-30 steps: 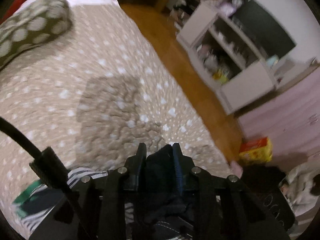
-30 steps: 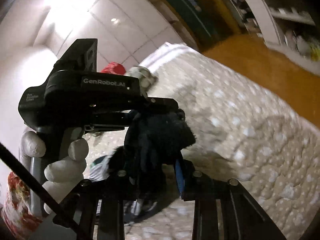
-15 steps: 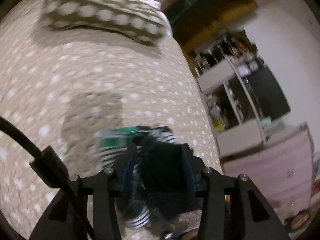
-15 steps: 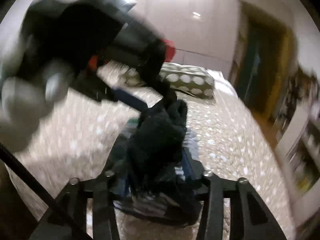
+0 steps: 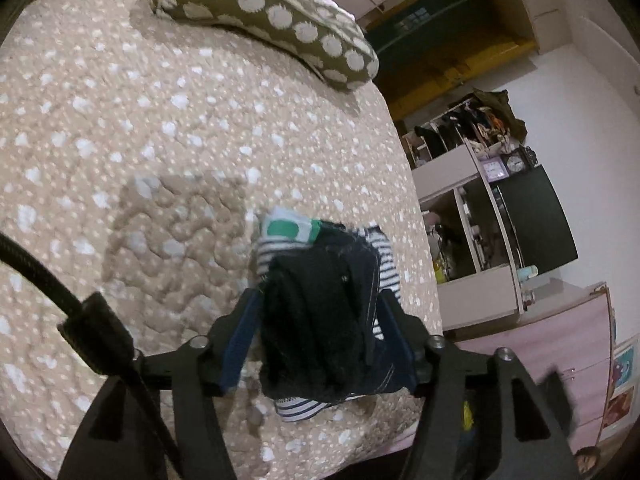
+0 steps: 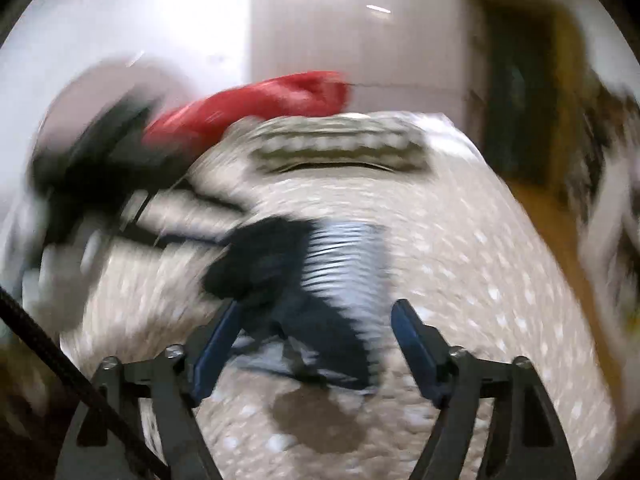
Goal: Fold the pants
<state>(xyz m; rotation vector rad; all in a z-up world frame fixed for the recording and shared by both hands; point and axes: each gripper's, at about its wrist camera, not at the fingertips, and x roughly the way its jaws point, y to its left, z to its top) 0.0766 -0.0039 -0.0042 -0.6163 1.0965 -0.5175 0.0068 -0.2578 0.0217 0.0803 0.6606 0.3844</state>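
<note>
The pants (image 5: 320,320), a dark navy bundle with pale stitching, sit bunched between the two blue-padded fingers of the left gripper (image 5: 320,300), which is closed on the cloth from both sides. Just beyond the fingertips and under the bundle lies a striped black-and-white garment (image 5: 384,264) with a green and white patch; it touches the pants and rests on the beige spotted bedspread (image 5: 140,140). Whether the pants themselves hang free or rest on the bed cannot be told.

The right wrist view is badly blurred. There the pants (image 6: 264,264) and the striped cloth (image 6: 344,252) lie ahead of the right gripper (image 6: 316,320), whose fingers stand wide apart. The dark cloth reaches down close to the left-hand finger; whether it touches it cannot be told.

Far ahead of the left gripper, an olive pillow with white dots (image 5: 272,16) lies across the bed. To its right, off the bed's edge, stands a white shelf unit (image 5: 472,240) whose open compartments hold small bottles and clutter too small to name, with clocks and piled things on top. A pink dresser (image 5: 560,328) stands nearer, on the right.
</note>
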